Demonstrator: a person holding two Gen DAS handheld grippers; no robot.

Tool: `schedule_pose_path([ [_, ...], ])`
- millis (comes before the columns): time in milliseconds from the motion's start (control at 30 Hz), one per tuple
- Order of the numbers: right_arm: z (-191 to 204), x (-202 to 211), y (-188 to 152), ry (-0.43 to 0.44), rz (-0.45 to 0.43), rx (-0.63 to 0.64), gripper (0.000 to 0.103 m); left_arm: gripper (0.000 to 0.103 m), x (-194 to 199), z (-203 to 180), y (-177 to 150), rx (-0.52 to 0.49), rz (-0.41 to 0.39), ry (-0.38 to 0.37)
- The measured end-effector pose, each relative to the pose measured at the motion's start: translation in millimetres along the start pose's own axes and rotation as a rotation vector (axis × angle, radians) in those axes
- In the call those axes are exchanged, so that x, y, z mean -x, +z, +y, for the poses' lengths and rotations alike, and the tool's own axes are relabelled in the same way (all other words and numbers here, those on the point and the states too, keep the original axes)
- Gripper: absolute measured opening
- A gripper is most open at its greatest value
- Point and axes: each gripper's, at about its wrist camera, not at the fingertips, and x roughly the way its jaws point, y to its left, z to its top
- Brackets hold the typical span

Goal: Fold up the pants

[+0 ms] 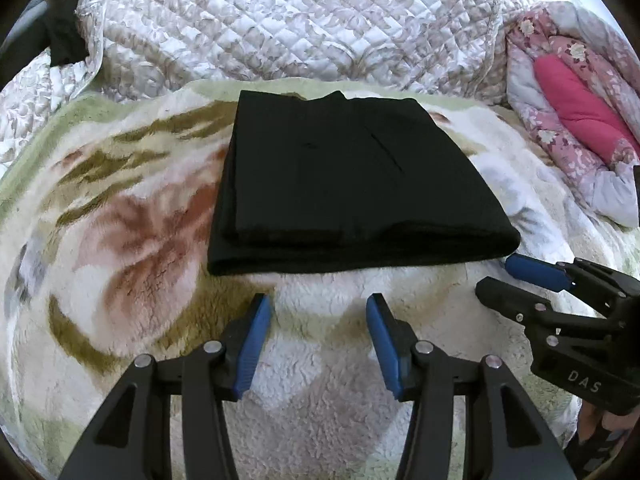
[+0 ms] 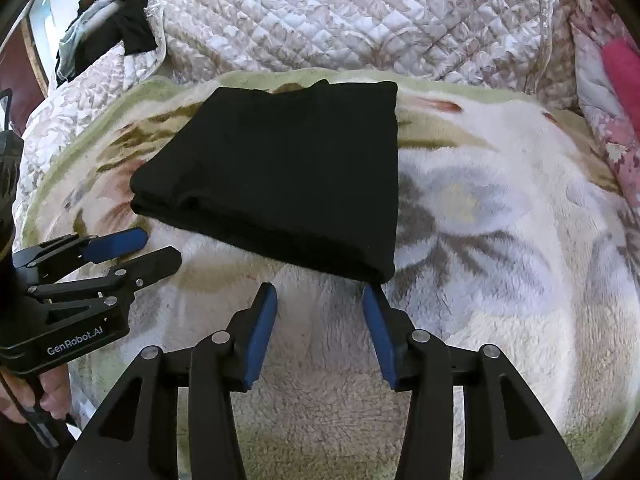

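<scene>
Both the left claw (image 1: pixel 319 308) and right claw (image 2: pixel 320 298) hang spread, empty, near the folded pants' (image 1: pixel 352 184) front edge.

Black pants (image 1: pixel 344 184) are seen on a white fleece blanket (image 1: pixel 132 240) patterned with olive, rust and grey flowers and edged pale green, while behind the pants a cream-and-beige quilted bedspread (image 1: pixel 280 20) and a pink floral quilt (image 1: pixel 568 92) are shown.

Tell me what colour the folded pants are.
Plain black. The pants show best in the left wrist view, folded on the floral fleece blanket.
</scene>
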Motion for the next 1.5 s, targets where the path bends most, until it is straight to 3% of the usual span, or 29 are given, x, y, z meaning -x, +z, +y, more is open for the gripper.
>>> schedule_pose_path([
  [1500, 0.7, -1.2, -0.9, -0.008, 0.002, 0.011, 0.05, 0.063, -4.8, -2.1, -0.6, -0.019, 0.017, 0.022],
])
